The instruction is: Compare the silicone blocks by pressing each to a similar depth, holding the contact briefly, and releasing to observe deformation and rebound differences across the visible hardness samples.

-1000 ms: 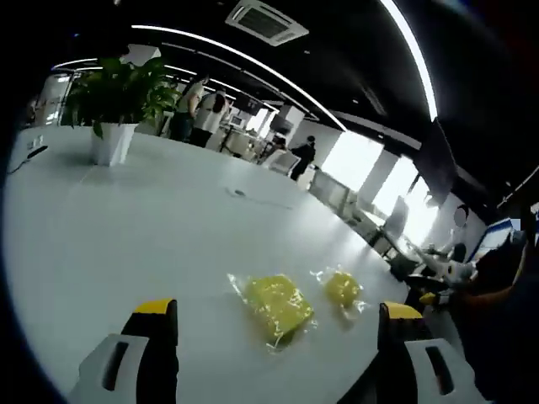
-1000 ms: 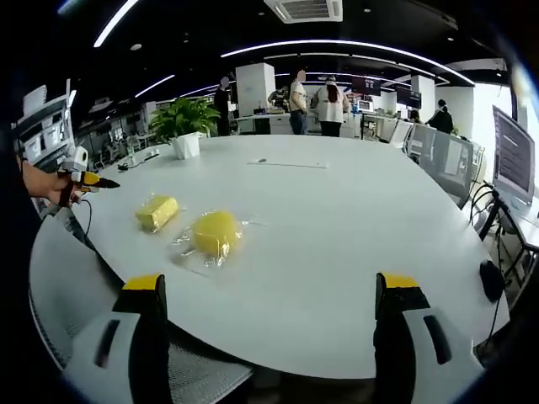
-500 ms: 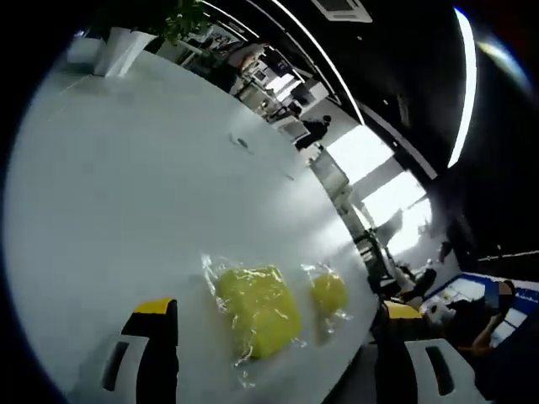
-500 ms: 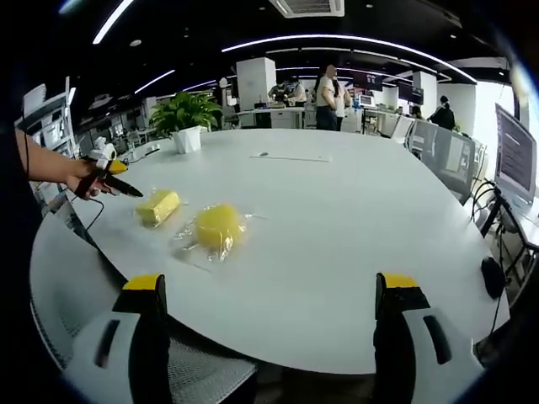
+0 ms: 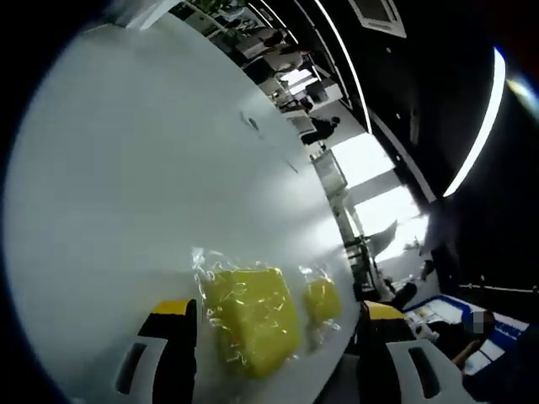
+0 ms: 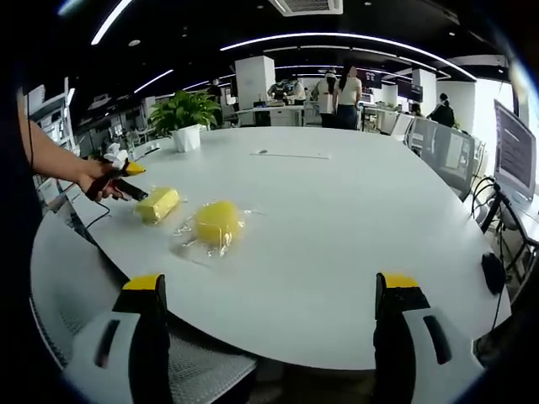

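Note:
Two yellow silicone blocks in clear wrap lie on the white table (image 6: 337,227). In the left gripper view the rectangular block (image 5: 253,320) sits close up between my open left gripper's (image 5: 276,309) yellow-tipped jaws, with the smaller rounded block (image 5: 322,299) just beyond it. Whether the jaws touch it, I cannot tell. The right gripper view has the rounded block (image 6: 217,224) at left centre and the rectangular block (image 6: 158,204) farther left. There a hand holds the left gripper (image 6: 135,190), whose tip is at that block's edge. My right gripper (image 6: 271,282) hangs open, back from the table edge.
A potted plant (image 6: 187,118) stands at the table's far left and a thin cable (image 6: 290,156) lies at the far middle. A mesh chair (image 6: 67,286) sits under the near edge. People stand among desks behind, and a monitor (image 6: 514,151) is at right.
The left gripper has dropped and tilted toward the rectangular block, which now looms larger between its jaws; the jaws have narrowed slightly. The right gripper has held still.

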The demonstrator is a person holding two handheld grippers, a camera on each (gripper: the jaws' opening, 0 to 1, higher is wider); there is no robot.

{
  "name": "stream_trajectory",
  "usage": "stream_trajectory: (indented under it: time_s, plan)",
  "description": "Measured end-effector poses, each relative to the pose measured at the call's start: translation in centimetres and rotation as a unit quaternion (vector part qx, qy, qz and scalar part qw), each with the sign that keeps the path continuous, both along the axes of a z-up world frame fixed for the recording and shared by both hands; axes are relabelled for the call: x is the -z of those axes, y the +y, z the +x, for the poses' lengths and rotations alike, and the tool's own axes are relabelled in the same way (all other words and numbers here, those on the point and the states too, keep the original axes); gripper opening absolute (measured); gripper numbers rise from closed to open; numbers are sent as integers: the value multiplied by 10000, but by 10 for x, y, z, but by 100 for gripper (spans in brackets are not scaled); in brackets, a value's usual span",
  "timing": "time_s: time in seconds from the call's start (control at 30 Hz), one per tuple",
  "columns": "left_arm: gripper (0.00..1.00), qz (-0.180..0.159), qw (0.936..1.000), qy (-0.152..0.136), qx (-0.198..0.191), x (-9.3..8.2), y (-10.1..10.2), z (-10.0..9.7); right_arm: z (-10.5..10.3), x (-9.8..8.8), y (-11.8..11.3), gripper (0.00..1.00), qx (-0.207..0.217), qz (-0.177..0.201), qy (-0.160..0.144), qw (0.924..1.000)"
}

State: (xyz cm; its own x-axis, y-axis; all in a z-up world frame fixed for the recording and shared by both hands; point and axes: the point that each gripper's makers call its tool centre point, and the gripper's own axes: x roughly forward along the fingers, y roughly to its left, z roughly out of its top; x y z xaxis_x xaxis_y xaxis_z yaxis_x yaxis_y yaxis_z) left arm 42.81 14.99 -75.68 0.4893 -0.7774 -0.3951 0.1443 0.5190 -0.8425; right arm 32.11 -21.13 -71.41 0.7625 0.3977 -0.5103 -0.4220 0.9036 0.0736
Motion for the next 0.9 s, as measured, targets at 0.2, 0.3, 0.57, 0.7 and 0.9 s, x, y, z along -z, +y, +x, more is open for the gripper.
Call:
stream_trajectory:
  time_s: [0.2,0.3,0.57,0.7,0.9]
  plan:
    - [63,-88,9983,427,-383,9,2,8,1,1,-3,96,14,27,-7,10000]
    - [58,73,9990,340,-285,10,-3,7,2,3,-5,96,12,37,-6,10000]
    - [32,601,9973,424,35,30,-6,-3,3,3,-11,96,114,125,0,9999]
    - [28,538,9976,441,-21,33,-8,-2,2,4,-13,96,112,120,10,9999]
    - [25,666,9966,481,-16,33,-10,-3,1,5,-15,96,135,127,2,9998]
